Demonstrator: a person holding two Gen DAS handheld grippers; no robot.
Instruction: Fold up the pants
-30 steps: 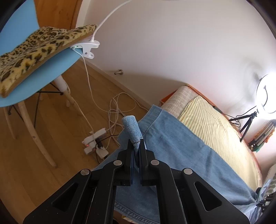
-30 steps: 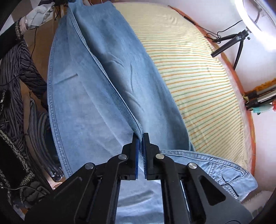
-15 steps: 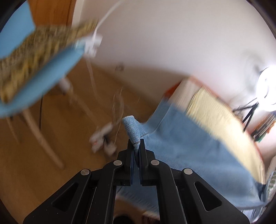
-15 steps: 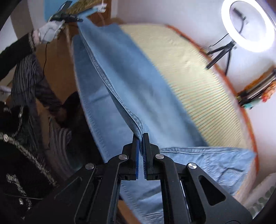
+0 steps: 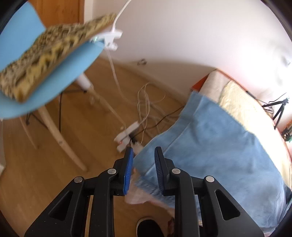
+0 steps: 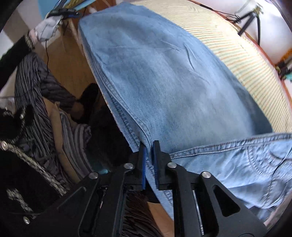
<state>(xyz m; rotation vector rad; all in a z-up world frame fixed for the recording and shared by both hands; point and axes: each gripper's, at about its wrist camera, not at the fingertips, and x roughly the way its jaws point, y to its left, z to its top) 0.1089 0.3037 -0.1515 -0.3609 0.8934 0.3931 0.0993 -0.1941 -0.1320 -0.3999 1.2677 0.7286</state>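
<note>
Light blue denim pants (image 6: 164, 76) lie lengthwise on a striped bed (image 6: 242, 60), one leg laid over the other, the waistband and pocket (image 6: 255, 160) at the lower right. My right gripper (image 6: 148, 145) has its jaws a little apart with the leg's seam edge between the pads. My left gripper (image 5: 143, 153) is open and empty above the hem end of the pants (image 5: 209, 138), which lies on the bed's edge. The left gripper also shows far off in the right wrist view (image 6: 63, 13).
A blue chair (image 5: 60, 67) with a leopard cushion (image 5: 47, 49) stands left, over the wood floor. A power strip and cables (image 5: 127, 134) lie near the bed corner. A tripod (image 5: 277, 111) stands far right. The person's striped legs (image 6: 36, 102) are beside the bed.
My left gripper opened and let go of the hem; the leg dropped onto the bed over the other leg. My right gripper's jaws have parted slightly.
</note>
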